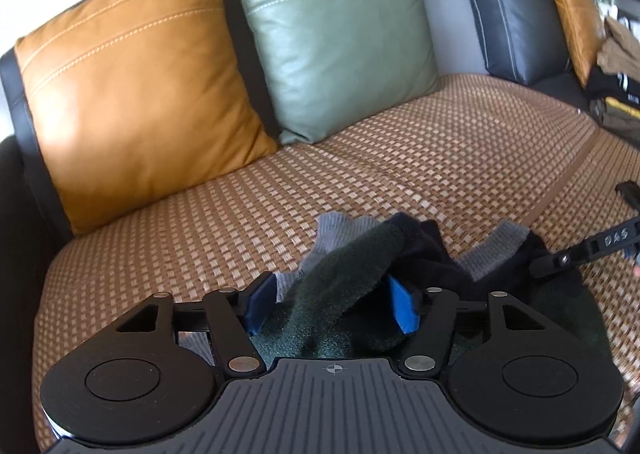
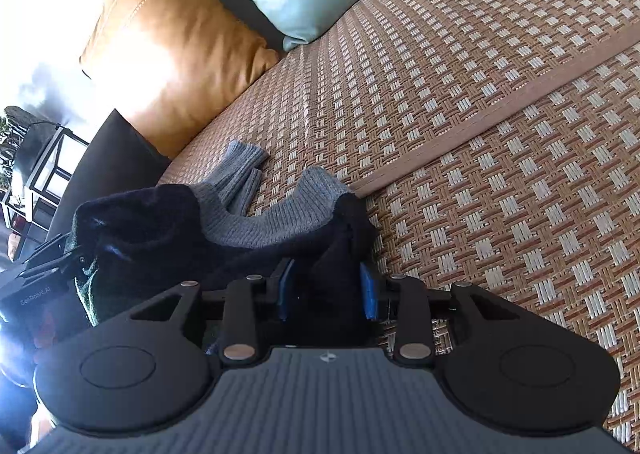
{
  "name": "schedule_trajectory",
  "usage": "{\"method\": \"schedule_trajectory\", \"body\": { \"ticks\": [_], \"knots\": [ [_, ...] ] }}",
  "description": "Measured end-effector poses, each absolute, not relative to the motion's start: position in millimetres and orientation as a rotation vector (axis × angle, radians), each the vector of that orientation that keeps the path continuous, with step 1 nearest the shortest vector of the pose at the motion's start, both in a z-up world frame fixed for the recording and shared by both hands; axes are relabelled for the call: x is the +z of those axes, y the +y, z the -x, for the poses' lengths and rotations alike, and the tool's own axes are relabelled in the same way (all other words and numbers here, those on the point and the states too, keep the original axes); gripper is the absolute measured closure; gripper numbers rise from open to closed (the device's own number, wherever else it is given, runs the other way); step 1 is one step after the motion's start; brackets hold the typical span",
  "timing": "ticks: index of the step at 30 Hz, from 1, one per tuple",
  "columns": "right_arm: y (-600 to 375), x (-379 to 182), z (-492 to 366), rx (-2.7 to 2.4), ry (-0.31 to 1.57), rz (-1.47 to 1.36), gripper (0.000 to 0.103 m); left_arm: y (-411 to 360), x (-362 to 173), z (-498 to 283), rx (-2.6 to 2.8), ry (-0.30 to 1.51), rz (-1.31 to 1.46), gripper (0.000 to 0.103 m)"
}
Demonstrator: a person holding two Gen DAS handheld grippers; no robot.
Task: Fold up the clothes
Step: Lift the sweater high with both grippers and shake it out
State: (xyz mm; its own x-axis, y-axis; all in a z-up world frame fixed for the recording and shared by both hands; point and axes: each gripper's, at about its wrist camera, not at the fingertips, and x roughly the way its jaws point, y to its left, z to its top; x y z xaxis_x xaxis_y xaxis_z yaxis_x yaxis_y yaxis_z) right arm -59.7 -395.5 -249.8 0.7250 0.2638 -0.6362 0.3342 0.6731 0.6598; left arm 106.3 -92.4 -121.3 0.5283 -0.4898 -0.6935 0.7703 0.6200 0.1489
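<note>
A dark fuzzy garment with grey ribbed cuffs lies bunched at the front of the sofa seat. My left gripper is shut on a thick fold of it between its blue pads. In the right wrist view the same garment shows dark navy with grey ribbed cuffs. My right gripper is shut on its dark cloth. The right gripper's fingers show at the right edge of the left wrist view, on the garment's far side.
The seat is covered by a woven brown mat with a seam strip. An orange cushion and a green cushion lean on the back. A pile of folded clothes sits far right. A dark armrest lies left.
</note>
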Motion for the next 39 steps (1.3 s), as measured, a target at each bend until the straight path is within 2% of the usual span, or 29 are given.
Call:
{"method": "schedule_trajectory", "body": {
  "ticks": [2,3,4,5,6,9,11,15,19,28,33,39],
  "knots": [
    [-396,-250,61,-0.05,0.778,-0.862,0.066,-97,-126,-106,-0.801,0.663,-0.503,0.032],
    [-396,-250,61,-0.053,0.776,-0.865,0.067,-100,-128,-105,-0.824,0.672,-0.519,0.067],
    [-396,-250,62,-0.064,0.776,-0.863,0.074,-102,-130,-105,-0.836,0.68,-0.532,0.1],
    [-396,-251,62,-0.074,0.781,-0.854,0.083,-105,-131,-105,-0.82,0.687,-0.538,0.1],
    [-396,-251,63,-0.084,0.785,-0.845,0.087,-107,-132,-105,-0.805,0.694,-0.544,0.1],
    [-400,-241,63,-0.088,0.79,-0.828,0.089,-102,-115,-105,-0.719,0.659,-0.501,0.101],
    [-403,-211,65,-0.074,0.744,-0.752,0.09,-89,-85,-104,-0.68,0.622,-0.432,0.101],
    [-407,-119,66,-0.029,0.598,-0.597,0.09,-72,-19,-88,-0.546,0.497,-0.418,0.101],
    [-399,-15,80,0.012,0.43,-0.471,0.09,-40,60,-60,-0.451,0.373,-0.293,0.101],
    [-345,196,140,0.068,0.086,-0.17,0.09,10,219,31,-0.312,0.09,-0.143,0.1],
    [-325,271,165,0.052,-0.046,-0.086,0.09,21,285,72,-0.285,-0.027,-0.107,0.1],
    [-318,319,190,0.025,-0.154,-0.033,0.09,23,328,112,-0.281,-0.117,-0.102,0.103]
  ]
}}
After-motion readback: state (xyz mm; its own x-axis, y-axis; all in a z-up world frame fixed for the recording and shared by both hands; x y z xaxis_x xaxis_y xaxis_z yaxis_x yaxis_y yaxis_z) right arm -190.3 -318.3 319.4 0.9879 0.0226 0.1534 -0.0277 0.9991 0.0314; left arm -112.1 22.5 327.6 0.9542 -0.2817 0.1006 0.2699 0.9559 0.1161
